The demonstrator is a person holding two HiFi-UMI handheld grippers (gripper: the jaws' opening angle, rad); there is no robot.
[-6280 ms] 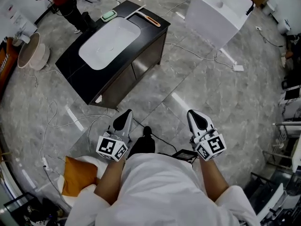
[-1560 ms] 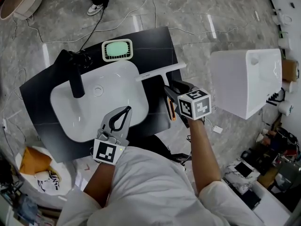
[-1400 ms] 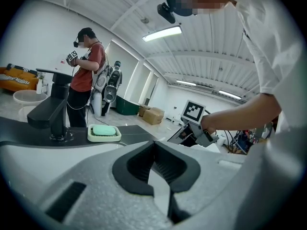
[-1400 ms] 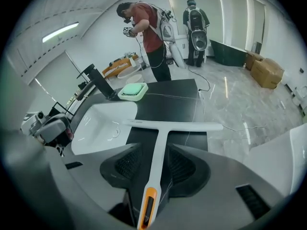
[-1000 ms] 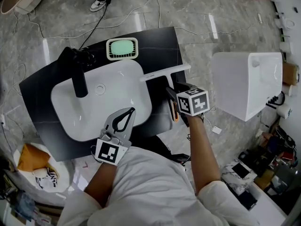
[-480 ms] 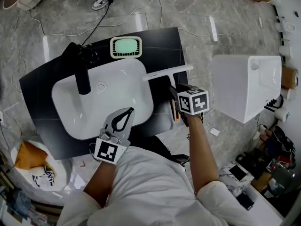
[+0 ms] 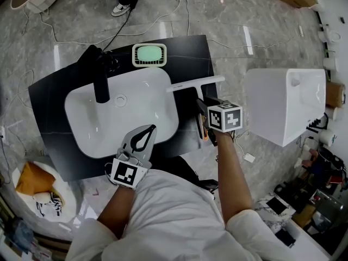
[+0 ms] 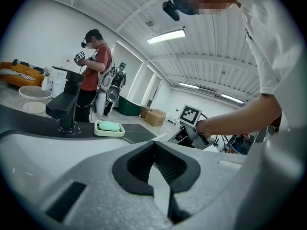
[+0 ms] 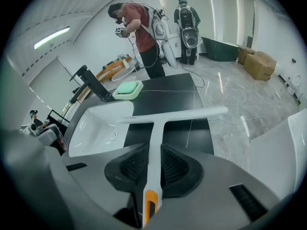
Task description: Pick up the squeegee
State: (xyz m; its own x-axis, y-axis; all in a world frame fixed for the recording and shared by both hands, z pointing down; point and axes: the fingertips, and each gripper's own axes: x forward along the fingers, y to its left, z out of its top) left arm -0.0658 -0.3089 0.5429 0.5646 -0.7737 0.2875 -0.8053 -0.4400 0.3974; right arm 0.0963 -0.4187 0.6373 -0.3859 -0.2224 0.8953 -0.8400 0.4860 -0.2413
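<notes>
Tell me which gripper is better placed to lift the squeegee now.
Right. The right gripper's jaws have just been closing around the squeegee handle, which sits between the pads, apparently gripped. The left gripper is shut and empty over the sink's near rim, away from the squeegee.

Left tool [image 8: 154, 145], jaws together and empty, over a white basin [image 8: 48, 152]; black faucet [image 8: 67, 104] and green soap dish [image 8: 109, 127] on the dark surface [image 8: 19, 119] beyond.

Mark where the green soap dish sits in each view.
Head view: soap dish, upper centre.
Left gripper view: soap dish, left of centre.
Right gripper view: soap dish, upper left of centre.
Shared landmark: black faucet, left of it in all three.
</notes>
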